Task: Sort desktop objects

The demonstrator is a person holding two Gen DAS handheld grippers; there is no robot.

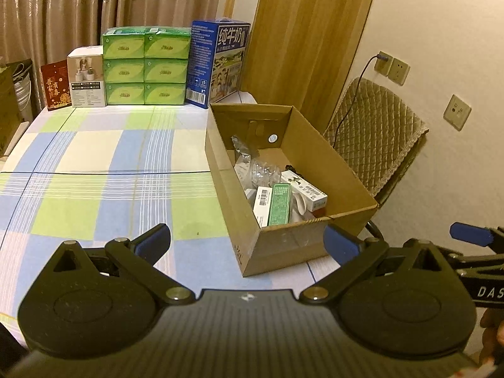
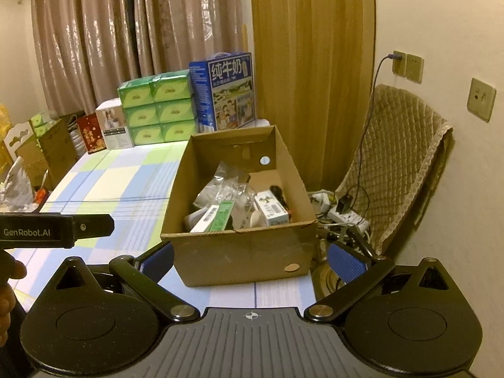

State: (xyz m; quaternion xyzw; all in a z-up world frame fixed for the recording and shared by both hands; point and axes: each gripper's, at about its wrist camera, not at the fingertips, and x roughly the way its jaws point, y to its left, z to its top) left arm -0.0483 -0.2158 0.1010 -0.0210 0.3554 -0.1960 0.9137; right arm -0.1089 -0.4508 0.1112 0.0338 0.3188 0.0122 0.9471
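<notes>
An open cardboard box (image 1: 330, 163) (image 2: 233, 249) stands at the right end of the checked tablecloth (image 1: 94, 163). It holds a green carton (image 1: 278, 203) (image 2: 223, 215), white cartons (image 1: 304, 189) (image 2: 271, 209) and clear plastic bags (image 1: 261, 170) (image 2: 226, 186). My left gripper (image 1: 248, 244) hangs open and empty just before the box's near left corner. My right gripper (image 2: 252, 261) is open too, nothing between its fingers, facing the box's front wall. One blue pad of the right gripper (image 1: 471, 234) shows at the left wrist view's right edge. The left gripper's body (image 2: 56, 230) crosses the right wrist view's left side.
Along the table's far edge stand stacked green tissue packs (image 1: 145, 66), a blue milk case (image 1: 217, 63), a white box (image 1: 86, 77) and a red box (image 1: 56, 85). A quilt-covered chair (image 1: 375, 138) and a floor power strip (image 2: 346, 217) lie right of the table. Cartons (image 2: 47, 151) crowd its left.
</notes>
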